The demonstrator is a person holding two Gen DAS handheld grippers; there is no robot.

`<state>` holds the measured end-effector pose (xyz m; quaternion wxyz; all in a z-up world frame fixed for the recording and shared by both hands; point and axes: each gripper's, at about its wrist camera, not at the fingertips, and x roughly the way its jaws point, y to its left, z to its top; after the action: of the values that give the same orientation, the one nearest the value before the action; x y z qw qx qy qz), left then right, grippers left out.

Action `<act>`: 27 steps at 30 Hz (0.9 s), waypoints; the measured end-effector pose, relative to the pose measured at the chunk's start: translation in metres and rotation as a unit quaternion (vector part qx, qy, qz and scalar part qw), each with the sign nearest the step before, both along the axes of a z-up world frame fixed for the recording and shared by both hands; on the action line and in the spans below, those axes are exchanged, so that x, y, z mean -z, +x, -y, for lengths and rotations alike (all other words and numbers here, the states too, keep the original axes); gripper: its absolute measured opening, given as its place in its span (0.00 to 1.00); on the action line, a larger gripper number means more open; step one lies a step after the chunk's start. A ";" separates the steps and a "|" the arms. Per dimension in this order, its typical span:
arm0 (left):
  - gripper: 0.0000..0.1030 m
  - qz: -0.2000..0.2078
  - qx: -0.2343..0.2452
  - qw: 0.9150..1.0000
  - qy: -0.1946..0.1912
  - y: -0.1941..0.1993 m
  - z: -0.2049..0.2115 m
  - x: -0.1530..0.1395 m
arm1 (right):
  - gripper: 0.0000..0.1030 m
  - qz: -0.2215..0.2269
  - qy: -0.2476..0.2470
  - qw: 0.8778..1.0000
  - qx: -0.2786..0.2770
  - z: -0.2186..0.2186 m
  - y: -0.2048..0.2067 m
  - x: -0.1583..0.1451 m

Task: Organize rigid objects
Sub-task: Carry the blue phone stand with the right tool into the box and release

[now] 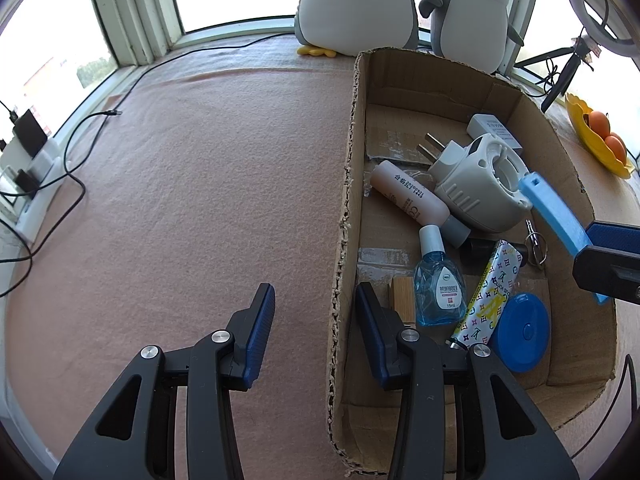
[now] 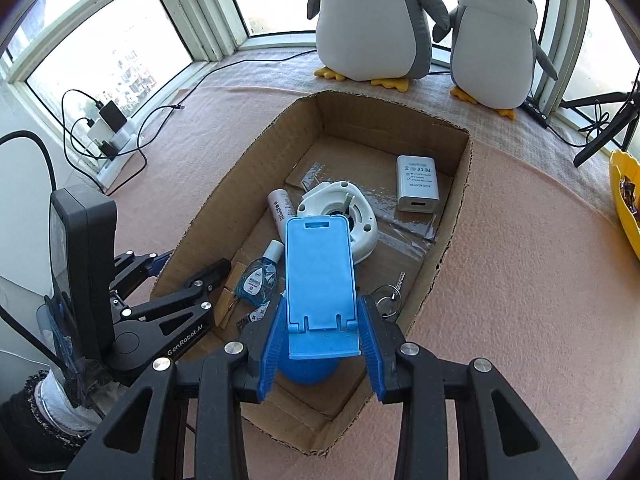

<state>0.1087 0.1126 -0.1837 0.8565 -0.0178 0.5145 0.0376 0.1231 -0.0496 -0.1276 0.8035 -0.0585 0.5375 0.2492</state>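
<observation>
Box [image 2: 448, 216] is holding about nine items; right gripper [image 2: 322, 344] is gripping one blue stand [image 2: 320, 276] above it, left gripper [image 1: 314, 320] is gaping empty astride its wall.

Black tool [image 2: 320, 344], ribbed blue pads [image 2: 269, 354], silver screws.

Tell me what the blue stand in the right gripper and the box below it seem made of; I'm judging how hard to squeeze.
Blue stand: looks like rigid matte plastic, with moulded slots and hinge tabs, uniform colour. Box: corrugated cardboard, brown, with ragged fluted cut edges and clear tape on the floor. The right gripper has ribbed blue pads, probably rubbery.
</observation>
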 end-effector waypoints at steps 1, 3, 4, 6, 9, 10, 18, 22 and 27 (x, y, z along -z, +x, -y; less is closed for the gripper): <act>0.40 0.000 0.000 1.000 0.000 0.000 0.000 0.000 | 0.32 0.000 -0.001 1.000 -0.002 -0.001 -0.001 0.001; 0.40 0.000 0.000 1.000 0.000 0.000 0.000 0.000 | 0.32 0.003 -0.003 1.000 -0.001 -0.002 -0.002 0.001; 0.40 0.000 0.000 1.000 0.000 0.000 0.000 0.000 | 0.32 0.003 -0.004 1.000 -0.002 -0.003 -0.002 0.002; 0.40 0.000 0.000 1.000 0.001 0.000 0.000 0.001 | 0.32 0.002 -0.005 1.000 -0.003 -0.003 -0.003 0.003; 0.40 0.000 0.000 1.000 0.001 0.000 0.001 0.001 | 0.32 0.003 -0.009 1.000 -0.005 -0.003 -0.004 0.004; 0.40 0.000 0.000 1.000 0.001 0.000 0.001 0.001 | 0.32 0.006 -0.012 1.000 -0.005 -0.003 -0.005 0.004; 0.39 -0.001 0.000 1.000 0.002 0.000 0.001 0.001 | 0.45 0.028 -0.020 0.999 0.001 0.001 -0.011 -0.001; 0.40 -0.003 0.000 1.000 0.000 -0.001 0.001 0.000 | 0.52 0.032 -0.009 0.999 0.016 0.008 -0.015 -0.005; 0.40 0.006 0.003 1.000 0.010 -0.004 0.003 -0.007 | 0.53 0.046 -0.013 0.998 0.034 0.017 -0.021 -0.011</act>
<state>0.1043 0.1099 -0.1766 0.8596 -0.0081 0.5094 0.0396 0.1025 -0.0667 -0.1167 0.8345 -0.0618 0.5051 0.2114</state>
